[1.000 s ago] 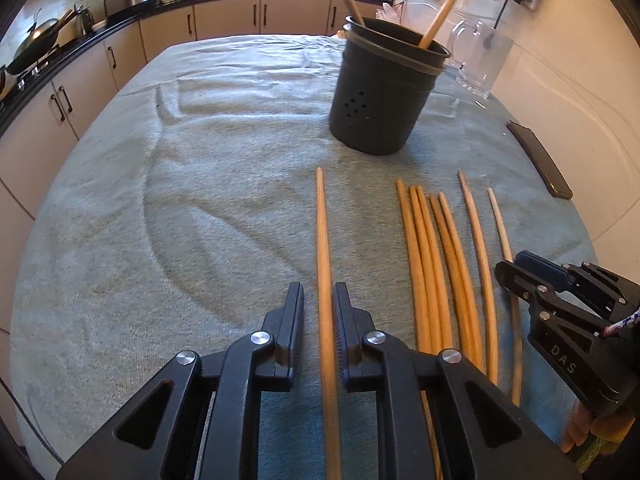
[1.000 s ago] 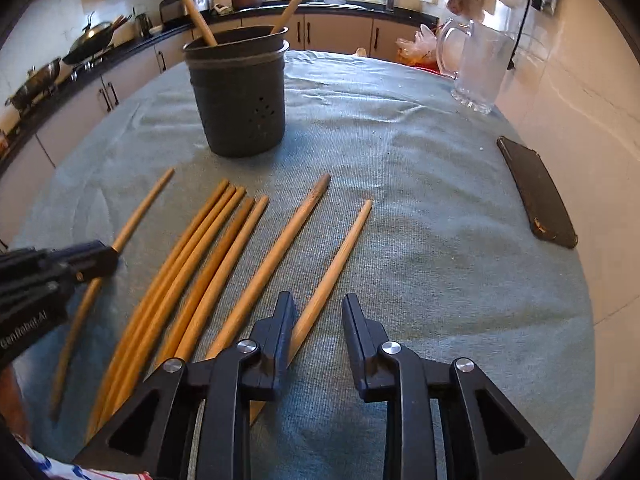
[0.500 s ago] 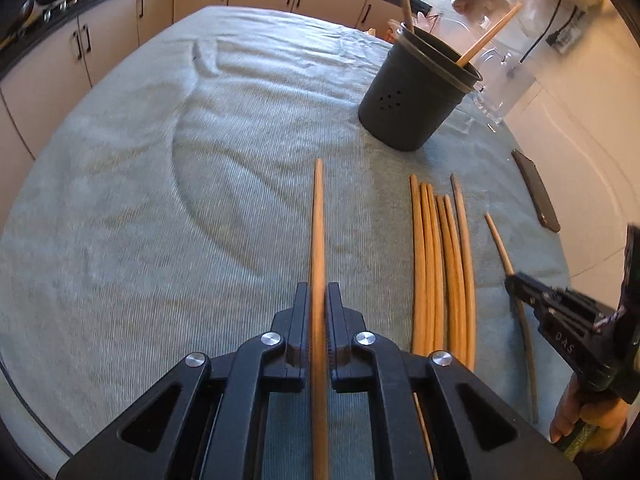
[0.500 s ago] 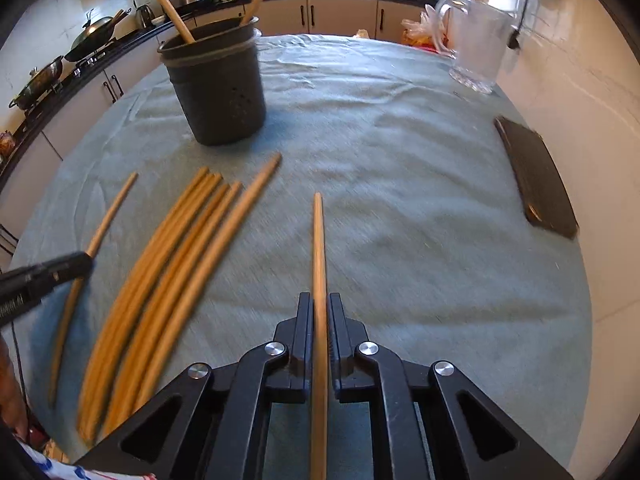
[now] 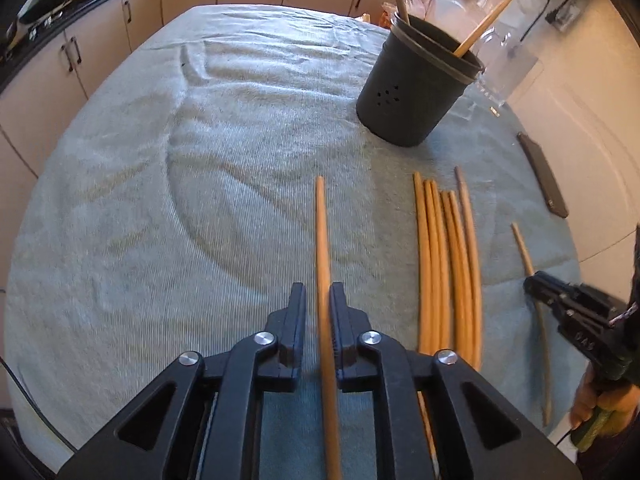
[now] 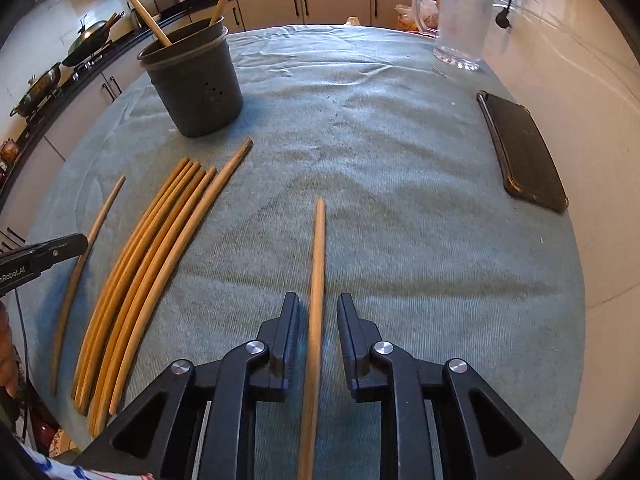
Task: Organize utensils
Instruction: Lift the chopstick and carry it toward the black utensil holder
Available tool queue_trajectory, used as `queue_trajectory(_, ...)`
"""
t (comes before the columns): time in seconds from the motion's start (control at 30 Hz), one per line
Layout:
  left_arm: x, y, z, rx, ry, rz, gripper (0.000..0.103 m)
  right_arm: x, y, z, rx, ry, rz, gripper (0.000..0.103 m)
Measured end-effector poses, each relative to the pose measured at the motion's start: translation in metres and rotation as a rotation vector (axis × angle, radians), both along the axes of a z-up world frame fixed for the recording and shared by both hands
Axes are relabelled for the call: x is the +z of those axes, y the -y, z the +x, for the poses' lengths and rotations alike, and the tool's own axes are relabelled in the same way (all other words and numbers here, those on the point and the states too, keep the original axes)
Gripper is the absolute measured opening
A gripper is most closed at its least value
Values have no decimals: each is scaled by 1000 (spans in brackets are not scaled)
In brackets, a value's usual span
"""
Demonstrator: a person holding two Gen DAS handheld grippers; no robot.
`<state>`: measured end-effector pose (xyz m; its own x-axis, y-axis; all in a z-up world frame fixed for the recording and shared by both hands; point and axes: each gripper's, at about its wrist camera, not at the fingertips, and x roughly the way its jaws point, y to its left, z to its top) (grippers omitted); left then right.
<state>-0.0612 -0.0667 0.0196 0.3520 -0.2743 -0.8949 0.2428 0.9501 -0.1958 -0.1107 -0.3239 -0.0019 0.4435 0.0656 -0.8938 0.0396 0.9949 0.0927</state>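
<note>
Chopstick (image 5: 322, 248) long, tan, pinched by left hand-held gripper (image 5: 317, 300); right hand-held gripper (image 6: 318, 312) spread

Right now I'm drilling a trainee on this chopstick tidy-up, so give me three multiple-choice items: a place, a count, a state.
1. Where does the dark holder stand?
A) beyond the loose chopsticks' far tips
B) on the phone
C) inside the glass jug

2. How many chopsticks stand in the holder?
A) none
B) two
C) five

3. The right hand-held gripper is:
A) open around a chopstick
B) shut on the jug
C) out of view

Answers:
1 A, it stands on the cloth past the row's tips.
2 B, two lean out of it.
3 A, cloth shows on both sides of the stick between the jaws.
</note>
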Motion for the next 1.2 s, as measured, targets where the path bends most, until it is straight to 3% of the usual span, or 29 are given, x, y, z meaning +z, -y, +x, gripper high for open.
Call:
queue_trajectory(0.43,-2,27,28,-54,57,156,18,-1,-6,55,55,-90,-79,20)
queue_trajectory(0.57,-2,33,30,-60,89,172,19,-1,-7,64,44,-80,-82,8)
queue_trajectory(0.63,-2,34,29,-69,107,182,18,-1,-10,65,38,-52,-102,6)
queue_trajectory(0.67,-3,34,29,-71,112,182,9,-1,-11,64,35,-42,-103,6)
queue_trajectory(0.7,-2,33,28,-67,113,176,6,-1,-11,62,27,-29,-97,6)
queue_trajectory(0.87,19,19,19,-22,172,128,6,10,-8,45,3,35,-74,5)
queue_trajectory(1.2,73,14,-25,-39,330,63,6,66,-11,-4,-26,238,-31,6)
